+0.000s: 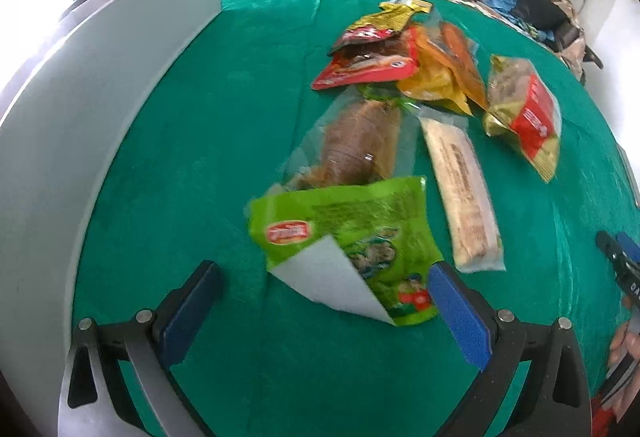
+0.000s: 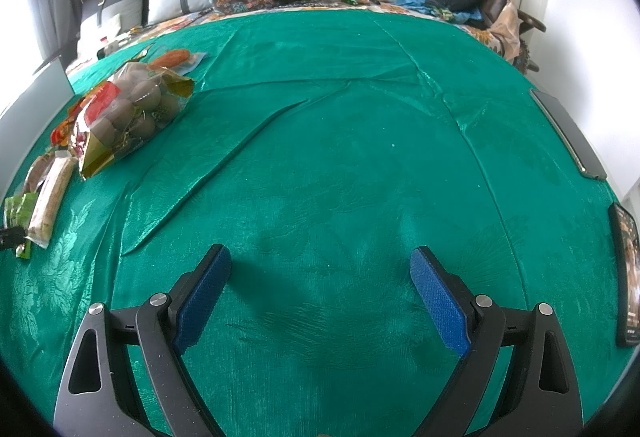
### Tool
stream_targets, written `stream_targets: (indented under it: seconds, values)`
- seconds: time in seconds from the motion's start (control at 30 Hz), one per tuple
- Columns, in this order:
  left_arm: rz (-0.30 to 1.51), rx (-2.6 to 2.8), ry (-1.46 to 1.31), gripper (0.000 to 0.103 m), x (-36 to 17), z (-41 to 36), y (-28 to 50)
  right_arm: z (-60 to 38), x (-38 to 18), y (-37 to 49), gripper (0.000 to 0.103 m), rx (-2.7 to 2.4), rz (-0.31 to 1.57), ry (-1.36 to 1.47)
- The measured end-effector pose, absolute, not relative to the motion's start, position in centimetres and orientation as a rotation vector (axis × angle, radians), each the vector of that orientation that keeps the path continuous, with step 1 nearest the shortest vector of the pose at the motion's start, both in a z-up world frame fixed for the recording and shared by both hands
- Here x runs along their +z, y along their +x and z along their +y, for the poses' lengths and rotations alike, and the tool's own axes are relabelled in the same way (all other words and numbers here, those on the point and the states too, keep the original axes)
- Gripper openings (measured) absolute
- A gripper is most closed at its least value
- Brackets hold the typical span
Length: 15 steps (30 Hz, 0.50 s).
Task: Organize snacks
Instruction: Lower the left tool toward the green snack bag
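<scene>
- Snacks lie in a loose pile on the green cloth (image 2: 340,157) of the bed.
- Left tool (image 1: 324,285) is spread wide and empty, the green packet (image 1: 344,233) between its fingers, the right pad at the packet's edge.
- Long pale packet (image 1: 464,197) lies just beside it.
- Right tool (image 2: 320,269) is wide apart over bare cloth, well apart from the bag of brown balls (image 2: 128,113).

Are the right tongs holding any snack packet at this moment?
No, the right tongs stand open with only the green cloth between their blue pads.
</scene>
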<state>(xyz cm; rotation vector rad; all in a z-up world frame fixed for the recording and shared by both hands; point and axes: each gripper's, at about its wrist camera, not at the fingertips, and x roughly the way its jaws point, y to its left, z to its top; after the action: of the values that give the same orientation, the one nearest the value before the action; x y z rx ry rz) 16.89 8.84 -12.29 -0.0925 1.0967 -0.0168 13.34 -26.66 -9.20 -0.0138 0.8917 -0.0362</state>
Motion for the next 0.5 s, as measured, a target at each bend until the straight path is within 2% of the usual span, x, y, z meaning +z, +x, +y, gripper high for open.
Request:
stream_targets:
  seconds: [0.33,0.5]
  values:
    - [1.106,-0.082,-0.096,0.102,-11.8,8.1,15.6,-26.7,-9.2,13.4,0.094,-0.036,0.892,-0.014]
    - [1.038,-0.089,-0.133,0.102,-9.5,10.0,15.8,-26.7,-9.2,13.4,0.094,-0.036,0.892,-0.014]
